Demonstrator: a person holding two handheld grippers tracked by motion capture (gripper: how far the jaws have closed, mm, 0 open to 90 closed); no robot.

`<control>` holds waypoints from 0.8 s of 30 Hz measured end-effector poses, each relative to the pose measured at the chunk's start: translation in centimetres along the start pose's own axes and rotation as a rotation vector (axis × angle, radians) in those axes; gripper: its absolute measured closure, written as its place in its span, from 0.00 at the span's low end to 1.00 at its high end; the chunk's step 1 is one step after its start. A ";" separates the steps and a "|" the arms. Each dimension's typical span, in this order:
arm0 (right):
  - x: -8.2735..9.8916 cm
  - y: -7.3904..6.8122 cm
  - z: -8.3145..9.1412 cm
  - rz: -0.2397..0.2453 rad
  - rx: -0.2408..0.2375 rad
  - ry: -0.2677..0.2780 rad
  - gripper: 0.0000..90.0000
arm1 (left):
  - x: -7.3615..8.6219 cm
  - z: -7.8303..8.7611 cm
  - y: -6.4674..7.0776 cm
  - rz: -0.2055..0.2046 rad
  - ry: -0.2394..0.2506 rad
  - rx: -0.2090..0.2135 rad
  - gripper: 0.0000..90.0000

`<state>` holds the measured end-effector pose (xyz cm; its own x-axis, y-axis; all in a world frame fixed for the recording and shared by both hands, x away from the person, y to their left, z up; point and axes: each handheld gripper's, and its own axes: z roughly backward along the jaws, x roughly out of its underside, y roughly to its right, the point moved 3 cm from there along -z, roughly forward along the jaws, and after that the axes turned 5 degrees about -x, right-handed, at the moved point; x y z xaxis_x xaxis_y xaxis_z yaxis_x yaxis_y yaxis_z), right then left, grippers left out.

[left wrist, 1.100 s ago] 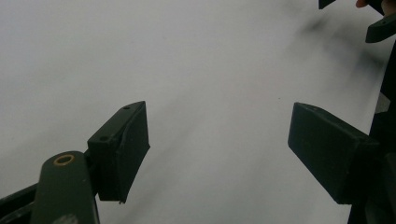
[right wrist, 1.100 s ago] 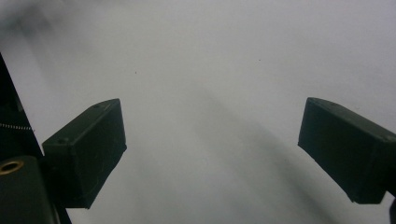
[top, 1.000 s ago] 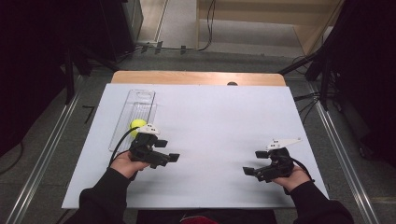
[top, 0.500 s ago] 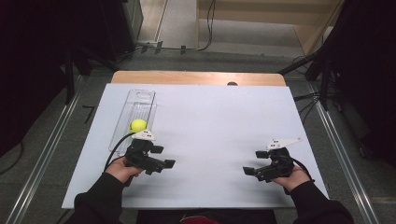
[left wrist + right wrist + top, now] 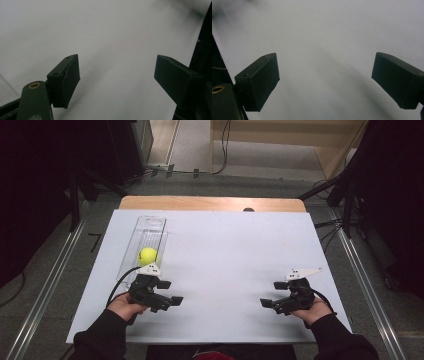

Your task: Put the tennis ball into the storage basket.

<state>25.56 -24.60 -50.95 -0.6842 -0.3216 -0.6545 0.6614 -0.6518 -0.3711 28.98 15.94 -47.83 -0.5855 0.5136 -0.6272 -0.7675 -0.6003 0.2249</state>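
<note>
Both grippers, left gripper (image 5: 167,301) and right gripper (image 5: 270,304), are resting spread and empty near the person; next likely means reaching far-left for the yellow ball (image 5: 147,255) in the clear tray (image 5: 150,225)

The clear tray (image 5: 150,227) is hard to trace: its walls are transparent and its near end is hidden behind the left gripper (image 5: 167,292) and its cable. The ball's (image 5: 148,255) surface markings are too small to read. In the left gripper view the right-hand jaw is cut off by the picture's edge, and the far part of the sheet (image 5: 112,30) is blurred. In the right gripper view both jaws run off the bottom and sides. The person's forearms leave the high view at the bottom edge.
</note>
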 end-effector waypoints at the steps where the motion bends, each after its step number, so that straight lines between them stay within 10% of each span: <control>1: 0.0 0.0 0.0 -0.001 0.000 0.000 0.06 | 0.1 0.1 0.0 0.000 0.001 0.000 0.23; 24: 0.0 0.0 0.0 0.001 0.002 -0.004 0.06 | 0.3 0.5 0.0 0.000 0.010 0.004 0.23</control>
<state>25.59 -24.60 -51.00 -0.6845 -0.3251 -0.6525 0.6618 -0.6525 -0.3692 28.67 16.43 -47.69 -0.5828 0.5074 -0.6347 -0.7685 -0.5979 0.2278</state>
